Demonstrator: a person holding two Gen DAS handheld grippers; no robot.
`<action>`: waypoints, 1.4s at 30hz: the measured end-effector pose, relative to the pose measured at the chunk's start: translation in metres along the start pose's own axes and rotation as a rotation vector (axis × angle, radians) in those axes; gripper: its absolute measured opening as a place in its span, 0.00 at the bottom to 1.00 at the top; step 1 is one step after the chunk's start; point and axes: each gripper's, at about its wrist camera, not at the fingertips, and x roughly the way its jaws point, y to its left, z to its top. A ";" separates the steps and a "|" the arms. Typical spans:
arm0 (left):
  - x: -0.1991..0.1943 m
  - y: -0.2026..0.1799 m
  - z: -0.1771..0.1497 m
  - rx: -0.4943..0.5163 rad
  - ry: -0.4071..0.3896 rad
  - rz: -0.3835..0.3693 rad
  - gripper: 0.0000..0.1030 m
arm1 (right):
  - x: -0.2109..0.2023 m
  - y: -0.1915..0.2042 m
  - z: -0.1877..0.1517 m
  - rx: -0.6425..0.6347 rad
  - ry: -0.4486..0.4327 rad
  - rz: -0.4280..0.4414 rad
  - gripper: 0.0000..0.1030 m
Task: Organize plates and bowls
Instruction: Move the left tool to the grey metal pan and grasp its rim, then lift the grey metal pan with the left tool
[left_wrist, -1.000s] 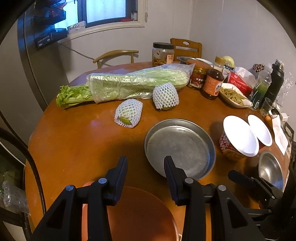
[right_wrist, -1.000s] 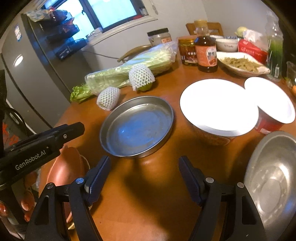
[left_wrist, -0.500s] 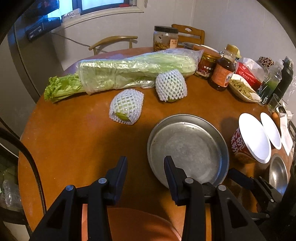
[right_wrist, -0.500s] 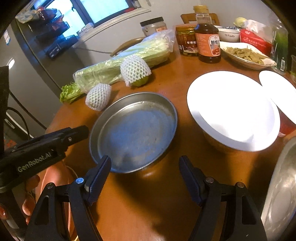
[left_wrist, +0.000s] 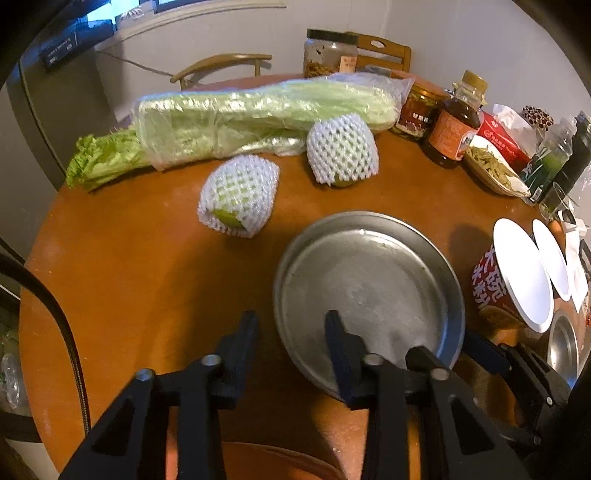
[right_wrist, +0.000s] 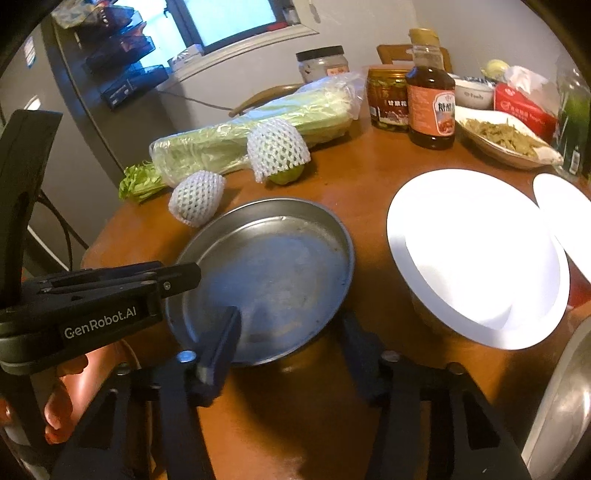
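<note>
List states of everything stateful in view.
round steel pan: empty, lying flat
left tongs: closing, pan rim between, not pinched
right tongs: closing, pan rim between, not pinched
brown sauce bottle: upright, capped
red paper noodle cup: lidded

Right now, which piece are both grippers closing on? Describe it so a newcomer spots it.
On the round wooden table, near its front edge, lies the metal plate, just in front of two foam-netted fruits. It is flat, shallow, grey and empty, unlike the white-lidded paper bowls beside it.
</note>
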 end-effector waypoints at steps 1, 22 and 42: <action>0.002 -0.001 -0.001 0.003 0.007 -0.004 0.27 | 0.000 0.000 0.000 -0.006 -0.002 0.000 0.46; -0.054 0.003 -0.010 0.006 -0.121 0.022 0.20 | -0.032 0.025 0.000 -0.074 -0.081 0.006 0.44; -0.127 -0.031 -0.047 0.039 -0.238 0.011 0.20 | -0.121 0.028 -0.024 -0.096 -0.200 0.002 0.44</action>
